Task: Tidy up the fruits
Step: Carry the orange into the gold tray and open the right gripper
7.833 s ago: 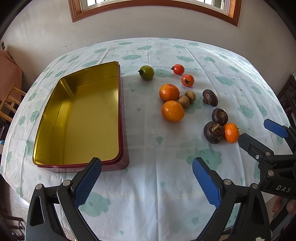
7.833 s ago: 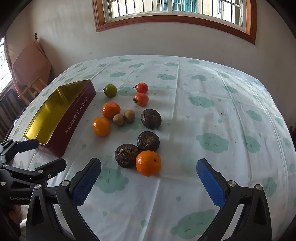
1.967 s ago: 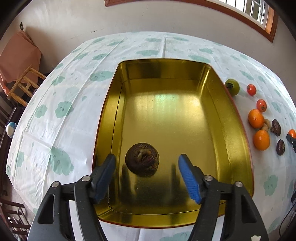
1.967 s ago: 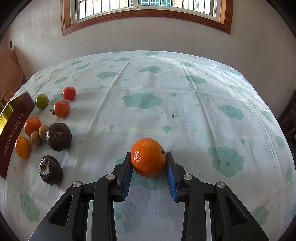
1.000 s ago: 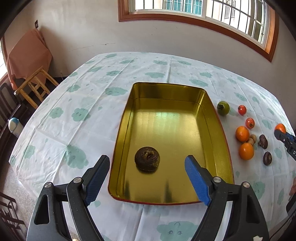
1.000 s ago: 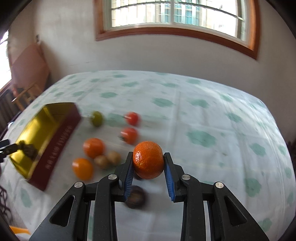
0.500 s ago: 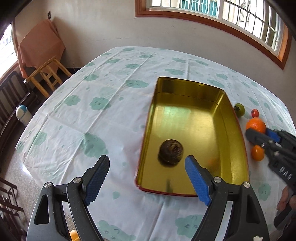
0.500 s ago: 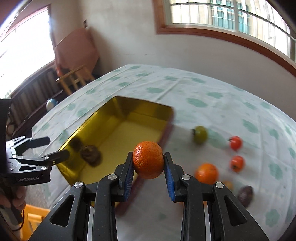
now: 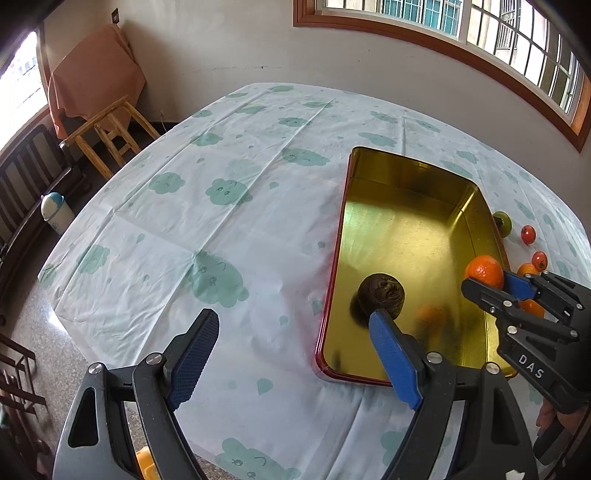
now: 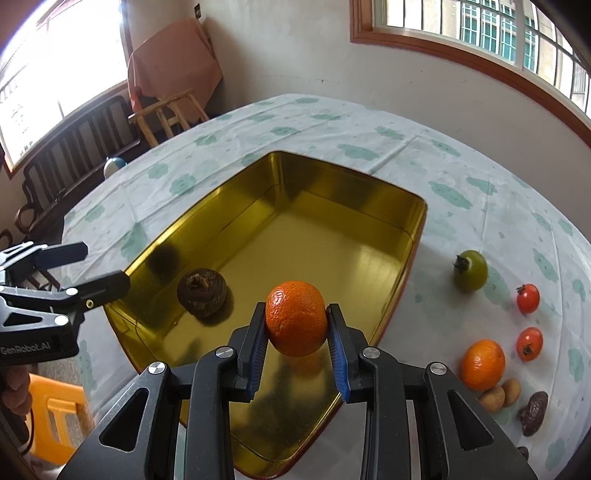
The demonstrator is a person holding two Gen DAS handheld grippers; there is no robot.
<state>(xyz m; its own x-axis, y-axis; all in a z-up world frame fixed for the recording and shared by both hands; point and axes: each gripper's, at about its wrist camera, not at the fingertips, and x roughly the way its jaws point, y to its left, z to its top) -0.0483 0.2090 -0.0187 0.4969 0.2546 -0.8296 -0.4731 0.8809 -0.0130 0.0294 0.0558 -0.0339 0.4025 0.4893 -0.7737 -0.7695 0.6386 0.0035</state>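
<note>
An orange (image 10: 296,322) is clamped between the blue pads of the right hand-held gripper (image 10: 297,334) and is held above the near end of a gold-lined tin (image 10: 373,192), whose red outer wall is seen along its edge. In the left wrist view the same orange (image 9: 484,271) is seen over the tin's right rim (image 9: 341,236). The left hand-held gripper (image 9: 291,354) is held with its jaws spread wide and nothing between them, above the cloud-printed cloth (image 9: 221,192) of the counter just left of the tin. One dark, wrinkled fruit (image 10: 202,287) is seen lying on the tin's floor near its left wall. To the right of the tin, on the cloth, a green tomato (image 10: 470,274), two red tomatoes (image 10: 527,298), a second orange (image 10: 482,364), two small brown fruits (image 10: 498,396) and another dark fruit (image 10: 533,412) are laid out. A wooden chair (image 9: 107,129) draped with an orange cloth is seen against the far wall, under a window (image 9: 480,33).
</note>
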